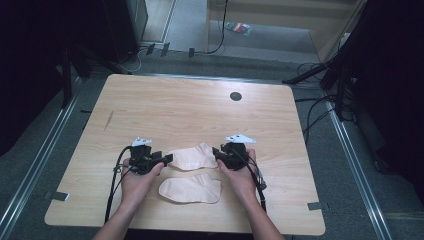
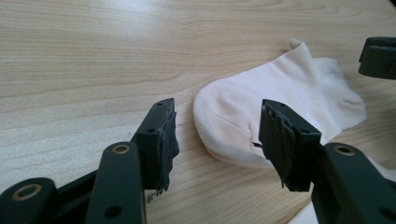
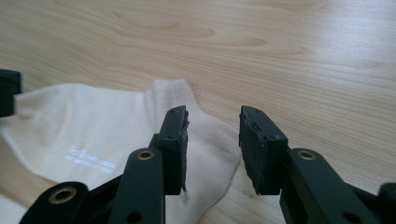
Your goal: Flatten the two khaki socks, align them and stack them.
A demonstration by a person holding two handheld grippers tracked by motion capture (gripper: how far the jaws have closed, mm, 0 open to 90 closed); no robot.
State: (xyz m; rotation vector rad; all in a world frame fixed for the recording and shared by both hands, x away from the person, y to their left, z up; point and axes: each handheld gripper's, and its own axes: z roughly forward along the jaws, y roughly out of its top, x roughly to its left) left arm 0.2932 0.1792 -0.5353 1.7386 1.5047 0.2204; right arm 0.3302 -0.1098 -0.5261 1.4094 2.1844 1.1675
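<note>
Two pale socks flat on the wooden desk (image 1: 190, 107), near its front edge. Far sock (image 1: 192, 157) lies between the two tools; near sock (image 1: 191, 190) sits just in front of it, closer to the person, the two almost touching.

Left tool (image 1: 167, 159) held in the left hand (image 1: 137, 175), jaws pointing toward the far sock's left end. In the left gripper view the jaws stand apart with a clear gap; the sock's rounded end (image 2: 233, 121) lies just beyond the tips and nothing is pinched between the pads. Left tool open.

Right tool (image 1: 218, 152) held in the right hand (image 1: 242, 177), jaws aimed at the far sock's right end. In the right gripper view the jaws are parted with a narrow gap; the sock's ribbed edge (image 3: 210, 135) lies under and beside one jaw, bare desk showing through the gap, pads not pressing on the fabric. Right tool open.

Both tools low, at desk level. Dark round cap (image 1: 235, 96) set in the desk top well behind the socks. Grey floor around the desk.
</note>
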